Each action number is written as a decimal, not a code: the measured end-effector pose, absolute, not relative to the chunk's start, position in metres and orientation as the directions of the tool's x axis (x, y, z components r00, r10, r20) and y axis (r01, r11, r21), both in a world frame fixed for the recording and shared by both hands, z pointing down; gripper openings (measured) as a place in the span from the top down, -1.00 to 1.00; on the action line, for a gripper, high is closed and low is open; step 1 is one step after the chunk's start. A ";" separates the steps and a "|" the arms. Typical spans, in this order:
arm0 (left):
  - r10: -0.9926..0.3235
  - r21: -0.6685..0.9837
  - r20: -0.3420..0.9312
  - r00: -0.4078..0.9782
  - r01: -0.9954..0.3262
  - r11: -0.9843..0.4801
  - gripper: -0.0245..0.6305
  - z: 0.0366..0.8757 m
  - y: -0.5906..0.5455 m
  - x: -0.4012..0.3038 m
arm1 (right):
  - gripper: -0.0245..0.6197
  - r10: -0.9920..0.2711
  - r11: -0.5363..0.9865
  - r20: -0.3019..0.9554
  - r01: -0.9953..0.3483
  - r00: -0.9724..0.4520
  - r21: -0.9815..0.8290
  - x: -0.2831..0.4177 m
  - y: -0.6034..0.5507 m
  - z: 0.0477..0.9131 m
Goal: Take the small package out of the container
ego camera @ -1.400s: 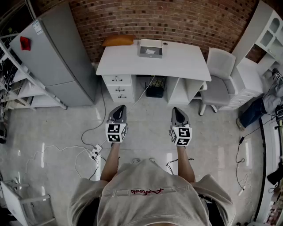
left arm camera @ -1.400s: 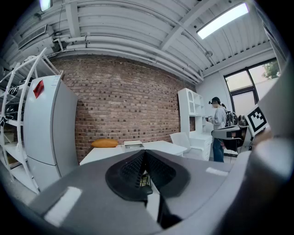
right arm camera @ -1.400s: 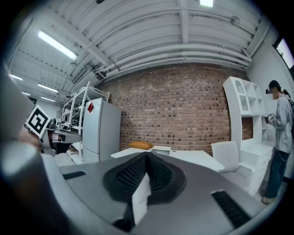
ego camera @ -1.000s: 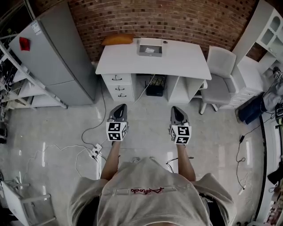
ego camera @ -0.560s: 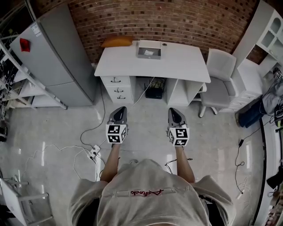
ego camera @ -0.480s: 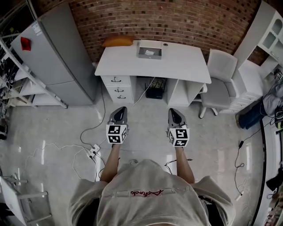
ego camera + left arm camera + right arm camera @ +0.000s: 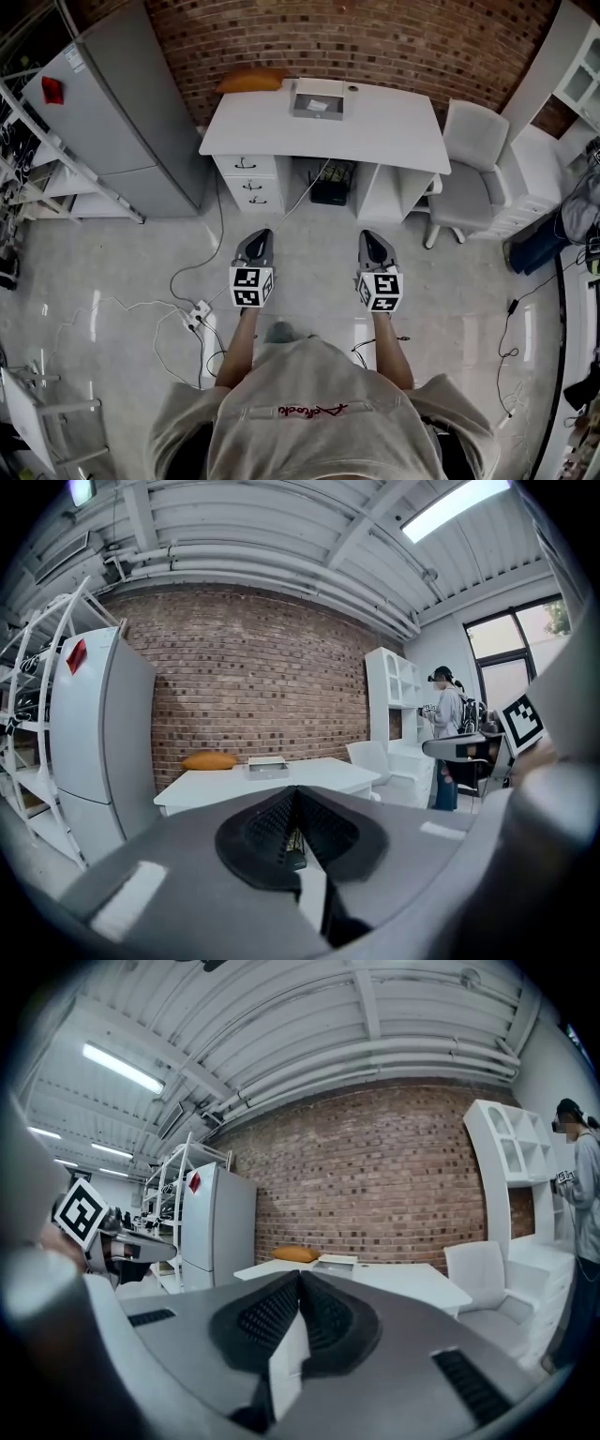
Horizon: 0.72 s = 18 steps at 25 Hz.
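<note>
A white desk (image 7: 394, 131) carries a grey container (image 7: 317, 114) near its back edge, an orange cushion (image 7: 249, 80) at its back left corner, and a small round object (image 7: 352, 89) just beside the container.

White desk (image 7: 375, 127) stands well ahead of left gripper (image 7: 255, 240) and right gripper (image 7: 373, 240), against brick wall (image 7: 394, 37). Orange cushion (image 7: 251, 81) on its far-left corner. Grey refrigerator (image 7: 112, 112) ahead-left, grey chair (image 7: 466, 164) ahead-right. Power strip (image 7: 197, 316) on floor, near left gripper's left.

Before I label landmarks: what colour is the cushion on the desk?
The cushion is orange; head view.
</note>
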<state>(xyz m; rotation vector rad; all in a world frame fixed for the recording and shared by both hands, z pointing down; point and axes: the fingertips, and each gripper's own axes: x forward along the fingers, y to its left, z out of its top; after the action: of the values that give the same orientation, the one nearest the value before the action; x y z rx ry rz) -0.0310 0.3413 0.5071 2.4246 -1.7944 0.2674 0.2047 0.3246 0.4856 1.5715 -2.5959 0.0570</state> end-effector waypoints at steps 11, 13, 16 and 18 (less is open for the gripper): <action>-0.930 0.018 0.229 0.286 -0.957 -0.290 0.90 0.526 0.306 -0.036 | 0.90 -0.872 0.476 0.143 -0.879 -0.468 0.029 0.193 0.290 0.501; -0.929 0.022 0.230 0.291 -0.956 -0.294 0.90 0.529 0.292 -0.039 | 0.90 -0.872 0.476 0.148 -0.879 -0.467 0.031 0.188 0.277 0.504; -0.926 0.030 0.232 0.297 -0.954 -0.298 0.90 0.534 0.269 -0.045 | 0.90 -0.873 0.472 0.155 -0.881 -0.462 0.036 0.182 0.256 0.509; -0.925 0.032 0.231 0.301 -0.953 -0.302 0.90 0.534 0.251 -0.049 | 0.90 -0.875 0.469 0.155 -0.882 -0.458 0.041 0.177 0.238 0.507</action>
<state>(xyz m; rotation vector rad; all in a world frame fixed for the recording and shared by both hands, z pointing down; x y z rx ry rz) -0.0495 0.2512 0.5344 2.3977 -1.7487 0.2524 0.1769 0.2380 0.5074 1.5420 -2.5576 0.0678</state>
